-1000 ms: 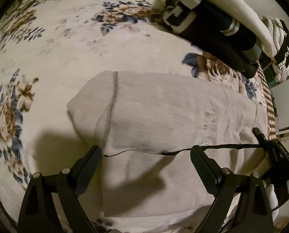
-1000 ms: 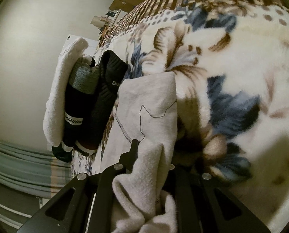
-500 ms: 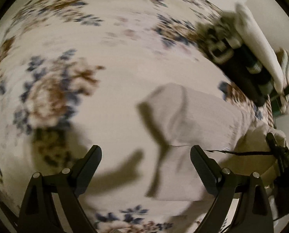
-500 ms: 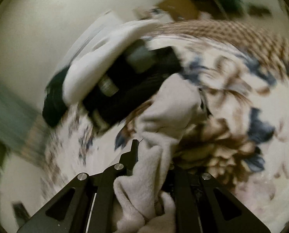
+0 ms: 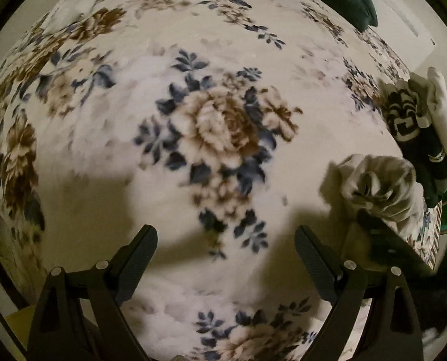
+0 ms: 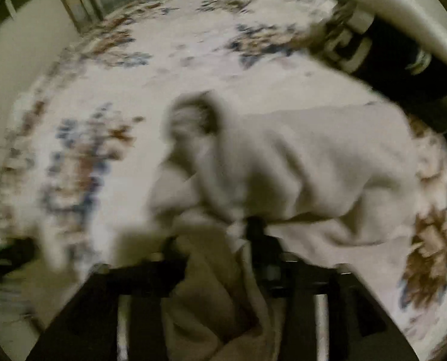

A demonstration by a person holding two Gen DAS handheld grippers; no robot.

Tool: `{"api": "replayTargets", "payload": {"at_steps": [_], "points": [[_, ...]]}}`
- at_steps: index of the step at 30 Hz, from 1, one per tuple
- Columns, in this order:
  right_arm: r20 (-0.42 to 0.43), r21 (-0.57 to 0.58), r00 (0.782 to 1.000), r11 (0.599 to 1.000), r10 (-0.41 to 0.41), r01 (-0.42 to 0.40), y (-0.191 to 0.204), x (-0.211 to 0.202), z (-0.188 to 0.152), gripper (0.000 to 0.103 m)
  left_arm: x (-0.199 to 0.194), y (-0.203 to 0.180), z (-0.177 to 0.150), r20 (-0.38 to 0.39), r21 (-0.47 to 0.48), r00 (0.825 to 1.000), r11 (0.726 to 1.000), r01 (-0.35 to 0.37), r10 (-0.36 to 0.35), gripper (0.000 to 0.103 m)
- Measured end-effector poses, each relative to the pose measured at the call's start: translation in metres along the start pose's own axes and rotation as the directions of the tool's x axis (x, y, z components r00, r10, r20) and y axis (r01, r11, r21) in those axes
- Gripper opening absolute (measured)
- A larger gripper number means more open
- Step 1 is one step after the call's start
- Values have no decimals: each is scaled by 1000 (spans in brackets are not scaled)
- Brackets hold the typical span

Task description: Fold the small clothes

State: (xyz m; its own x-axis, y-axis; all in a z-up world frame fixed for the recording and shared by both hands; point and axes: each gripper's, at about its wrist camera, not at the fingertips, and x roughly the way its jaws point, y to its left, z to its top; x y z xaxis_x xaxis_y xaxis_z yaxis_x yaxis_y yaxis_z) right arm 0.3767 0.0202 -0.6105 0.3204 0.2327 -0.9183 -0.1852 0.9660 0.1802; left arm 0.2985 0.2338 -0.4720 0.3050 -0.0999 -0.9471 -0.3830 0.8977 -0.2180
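**Garment sits with the right gripper, far from the left**

While the pale grey garment (image 6: 313, 162) lies bunched on the flowered blanket (image 5: 223, 60), we read its long axis as running from our right gripper (image 6: 214, 240) out toward the blanket's far right edge, where the stack of folded dark and white clothes (image 6: 403, 45) rests. In the right wrist view, one end of the cloth still passes up between the two fingers while the rest spreads away from them onto the blanket. That picture is badly blurred, so we cannot say whether the pads still press on the cloth; the jaws are opening at this moment with the fabric between them.

From the left wrist view, the same garment (image 5: 379, 186) shows as a crumpled lump at the right side, near the stack (image 5: 418, 138) and close to the blanket's right edge. Our left gripper (image 5: 226, 252) hangs over bare flowers in the blanket's middle, its fingers spread wide with nothing between them, well apart from the cloth.

We judge the right hand is much the nearer. For the left to take a corner it would have to travel rightward across the blanket toward that lump.
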Motion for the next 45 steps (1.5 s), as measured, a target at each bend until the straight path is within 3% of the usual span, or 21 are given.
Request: {"api": "replayTargets", "payload": {"at_steps": [2,4,7,10,11,13,14,16,19,22,26,29,31,33,37,40,41,42,43,44,45], "points": [[-14,77,991,989,131,-129,-16,-21,2,74,-6,-5,-7,4,3,1000,1000,17,-17,93],[6,159,973,960,231,-229,-40,-53,8,75,-7,-17,-12,-3,4,998,998,56,-56,93],[11,170,982,968,186,-185,-70,-91,32,76,-9,-46,-17,-11,11,992,992,124,-124,93],[-75,16,993,995,95,-94,-80,-94,58,76,-7,-80,-20,-21,37,986,985,169,-168,93],[-141,-45,985,993,99,-106,-80,-87,66,76,-4,-93,-21,-24,53,984,983,175,-174,93],[-315,-173,943,971,106,-167,-72,-55,75,76,3,-109,-24,-32,74,985,982,171,-169,93],[-353,-224,931,957,97,-184,-68,-42,80,76,10,-118,-27,-32,85,987,984,158,-156,93],[-316,-260,948,958,33,-120,-66,-20,98,76,24,-129,-31,-42,84,990,987,135,-131,93],[-253,-150,966,985,46,-87,-82,9,138,76,51,-140,-40,-95,74,991,992,97,-90,93],[-233,-40,962,987,142,-155,-99,10,169,76,63,-139,-50,-138,12,986,996,93,-90,93],[-197,21,948,968,251,-251,-128,-28,173,78,47,-129,-67,-124,-100,986,990,97,-109,93],[-241,-10,933,960,268,-279,-152,-27,166,81,39,-115,-88,-98,-261,978,953,152,-183,93],[-317,-47,896,938,312,-343,-163,-13,158,82,46,-111,-102,-81,-363,963,908,211,-256,93],[-401,-126,856,906,327,-405,-162,3,151,92,66,-113,-113,-71,-457,940,849,266,-333,93],[-482,-203,819,871,310,-448,-156,31,145,98,98,-120,-118,-22,-561,931,775,291,-365,93],[-519,-123,783,876,343,-465,-164,65,149,99,103,-115,-116,45,-604,934,735,308,-354,93],[-522,-89,771,876,365,-474,-169,72,150,98,98,-114,-115,76,-598,936,735,318,-343,81],[-513,-49,761,872,397,-488,-174,77,149,91,94,-114,-114,91,-582,940,748,318,-329,57],[-497,-31,764,872,411,-489,-178,79,148,83,88,-113,-111,102,-548,943,773,318,-315,46],[-480,-13,772,876,417,-481,-184,80,145,69,84,-112,-109,112,-522,944,790,321,-310,27],[-455,25,783,885,424,-465,-192,79,141,61,81,-110,-107,119,-499,943,802,328,-311,18]]}}
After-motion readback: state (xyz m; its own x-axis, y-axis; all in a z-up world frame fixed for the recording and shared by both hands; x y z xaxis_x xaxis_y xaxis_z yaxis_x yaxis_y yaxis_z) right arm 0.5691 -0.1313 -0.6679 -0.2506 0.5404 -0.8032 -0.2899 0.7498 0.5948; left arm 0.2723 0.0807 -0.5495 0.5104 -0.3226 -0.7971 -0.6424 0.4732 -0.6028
